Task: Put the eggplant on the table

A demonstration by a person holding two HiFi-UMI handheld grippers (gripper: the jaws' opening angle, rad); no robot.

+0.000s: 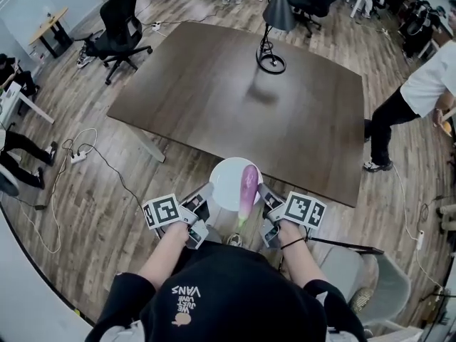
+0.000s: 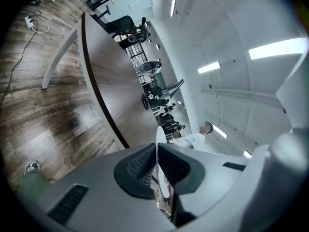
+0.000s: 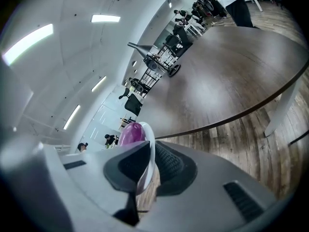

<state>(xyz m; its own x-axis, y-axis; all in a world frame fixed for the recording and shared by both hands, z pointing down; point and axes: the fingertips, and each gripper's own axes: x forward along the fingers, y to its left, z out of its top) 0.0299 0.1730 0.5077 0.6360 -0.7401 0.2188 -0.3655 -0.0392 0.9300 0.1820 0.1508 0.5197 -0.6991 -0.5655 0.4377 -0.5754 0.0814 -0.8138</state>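
The eggplant (image 1: pixel 249 184) lies on a white plate (image 1: pixel 224 180) held at the desk's (image 1: pixel 214 98) near edge, left gripper (image 1: pixel 204 193) and right gripper (image 1: pixel 266 192) each pinching the plate's rim on its own side.

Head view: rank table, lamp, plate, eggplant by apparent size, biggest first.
1. table, by far the largest.
2. plate and lamp: about alike. The lamp is taller but thin and stands farther off, so I won't rank them.
3. eggplant, lying on the plate.
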